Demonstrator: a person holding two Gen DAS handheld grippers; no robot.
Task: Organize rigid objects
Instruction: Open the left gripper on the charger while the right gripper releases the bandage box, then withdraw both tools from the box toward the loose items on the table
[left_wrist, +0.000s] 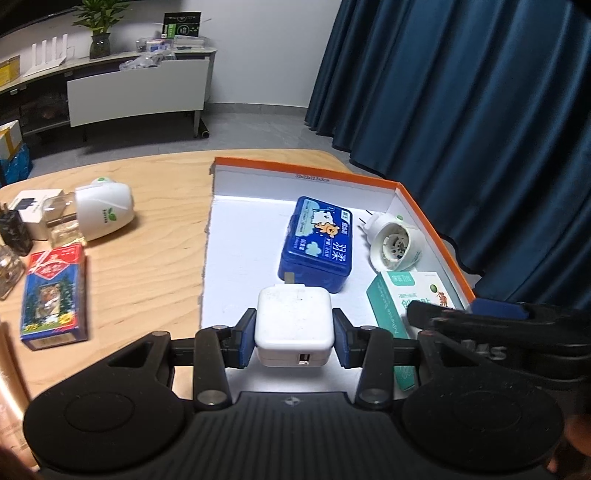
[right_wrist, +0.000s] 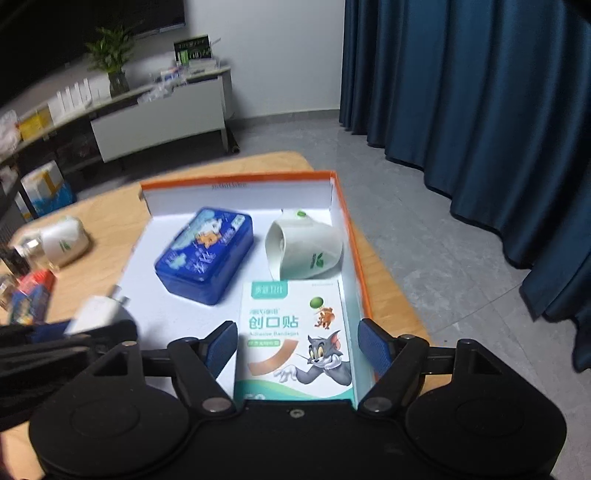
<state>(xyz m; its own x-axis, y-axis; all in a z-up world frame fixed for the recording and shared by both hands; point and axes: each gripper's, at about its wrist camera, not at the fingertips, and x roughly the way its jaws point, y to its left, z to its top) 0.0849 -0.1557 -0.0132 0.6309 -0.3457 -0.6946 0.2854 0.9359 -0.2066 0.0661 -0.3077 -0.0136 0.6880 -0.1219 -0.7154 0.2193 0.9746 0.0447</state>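
My left gripper (left_wrist: 294, 338) is shut on a white USB charger (left_wrist: 293, 325) and holds it over the near part of the orange-rimmed white box (left_wrist: 236, 236). The charger also shows in the right wrist view (right_wrist: 101, 314). In the box lie a blue tin (left_wrist: 317, 242), a white plug-in device (left_wrist: 395, 242) and a bandage box (right_wrist: 295, 336). My right gripper (right_wrist: 297, 347) is open, its fingers on either side of the bandage box lying flat in the box (right_wrist: 343, 229). The blue tin (right_wrist: 205, 254) and the white device (right_wrist: 304, 251) lie beyond it.
On the wooden table (left_wrist: 147, 243) left of the box lie a white plug-in device (left_wrist: 103, 210), a red and blue card pack (left_wrist: 53, 295), a black adapter (left_wrist: 14, 232), a small white box (left_wrist: 35, 206) and glass bottles (left_wrist: 62, 221). Blue curtains (left_wrist: 461, 92) hang on the right.
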